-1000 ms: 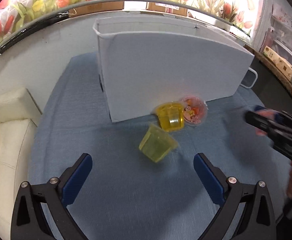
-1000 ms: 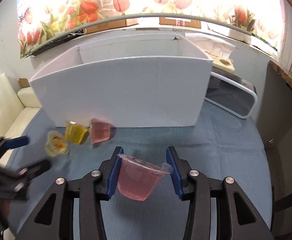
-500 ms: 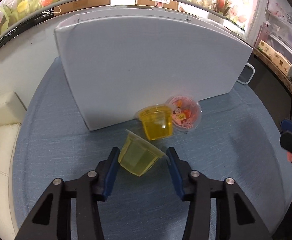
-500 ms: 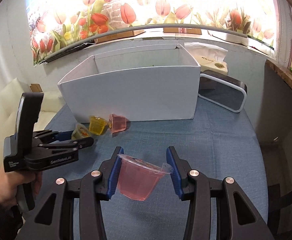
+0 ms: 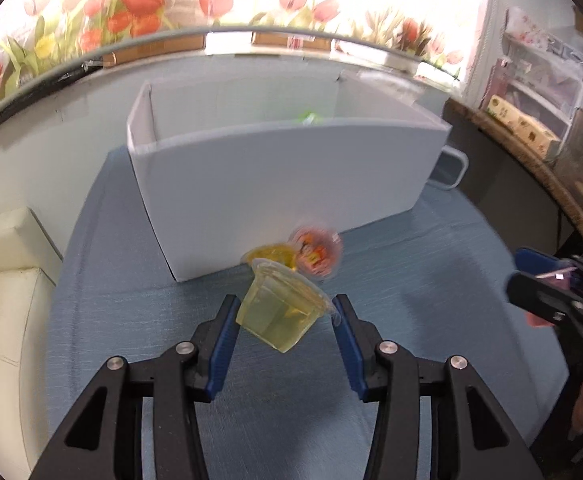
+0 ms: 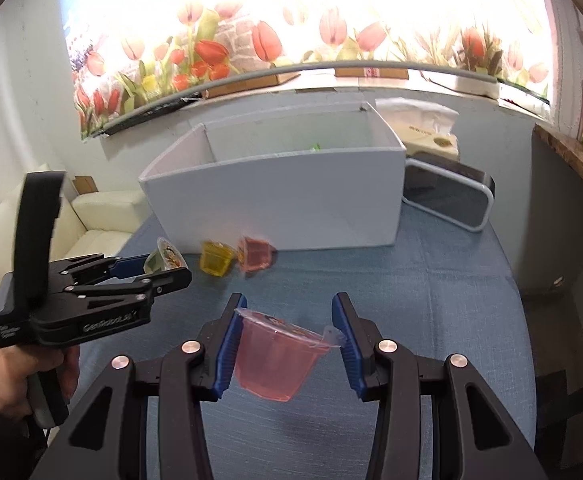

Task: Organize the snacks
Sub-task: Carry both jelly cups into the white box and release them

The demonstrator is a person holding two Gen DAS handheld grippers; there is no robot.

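Transfer step: left gripper clamped on yellow-green jelly cup, right gripper clamped on pink jelly cup; next, carry over white box rim, release inside.
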